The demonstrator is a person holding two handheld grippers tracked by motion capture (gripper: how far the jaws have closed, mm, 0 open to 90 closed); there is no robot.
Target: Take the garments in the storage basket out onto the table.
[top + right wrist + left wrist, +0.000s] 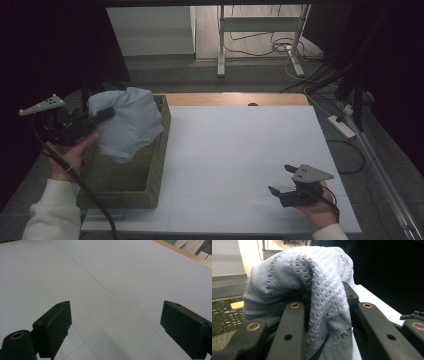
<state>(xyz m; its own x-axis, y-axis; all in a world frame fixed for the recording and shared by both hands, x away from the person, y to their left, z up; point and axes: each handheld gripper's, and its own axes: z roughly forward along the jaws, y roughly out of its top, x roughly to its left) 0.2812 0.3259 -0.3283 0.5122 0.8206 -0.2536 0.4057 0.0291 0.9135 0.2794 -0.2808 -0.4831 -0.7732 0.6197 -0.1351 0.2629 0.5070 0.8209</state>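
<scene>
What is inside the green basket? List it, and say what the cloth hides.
The green basket shows a bare woven floor near the person. The light blue knitted cloth, gripped by the left gripper, hangs over its far part, so anything beneath stays hidden.

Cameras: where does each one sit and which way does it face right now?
High view: above the person's side, facing forward and down on the table; shows both forearms, left gripper, right gripper.
Left gripper view: rides the left gripper, looking along its jaws, shut on the cloth.
Right gripper view: rides the right gripper, facing bare table between open jaws.
Shared: high and left gripper views both show cloth and basket.
</scene>
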